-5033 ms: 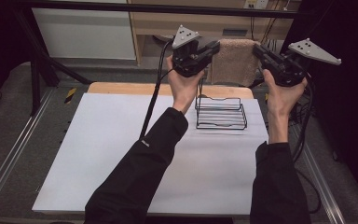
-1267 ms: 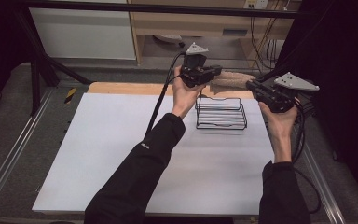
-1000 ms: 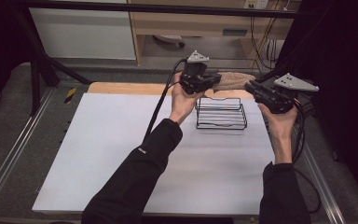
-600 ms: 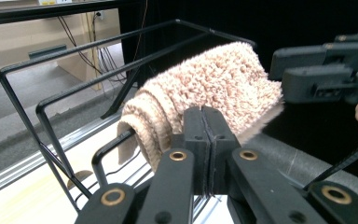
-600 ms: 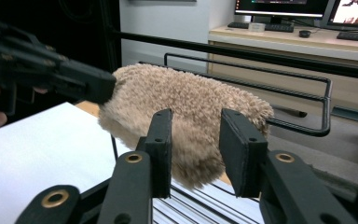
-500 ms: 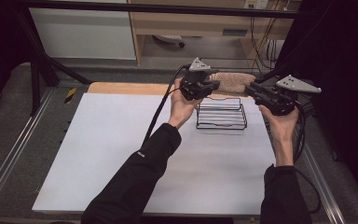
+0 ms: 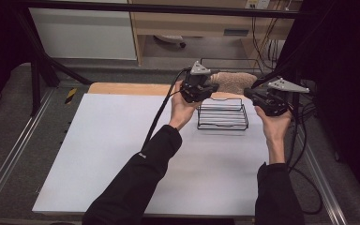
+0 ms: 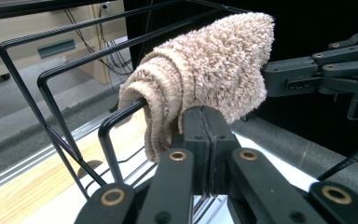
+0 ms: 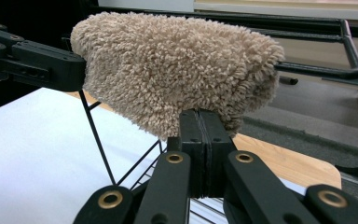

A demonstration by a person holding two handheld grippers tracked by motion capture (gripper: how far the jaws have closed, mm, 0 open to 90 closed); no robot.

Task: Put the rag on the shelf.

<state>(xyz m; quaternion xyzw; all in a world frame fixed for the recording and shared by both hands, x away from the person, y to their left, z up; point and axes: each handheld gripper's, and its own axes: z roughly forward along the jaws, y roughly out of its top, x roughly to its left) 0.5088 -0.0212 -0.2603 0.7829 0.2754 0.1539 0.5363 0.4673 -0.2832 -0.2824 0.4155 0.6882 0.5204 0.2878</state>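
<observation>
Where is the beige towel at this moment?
In the high view the beige towel hangs at the table's far edge over the black wire rack, between the left gripper and the right gripper.

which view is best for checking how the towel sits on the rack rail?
Left gripper view: the folded beige towel drapes over the wire rack rail, fold edge visible. Right gripper view shows its fluffy side, rail contact hidden. High view shows a small patch behind the rack.

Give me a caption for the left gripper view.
Shut tool pinching a fluffy beige towel draped over a black wire rack.
</observation>
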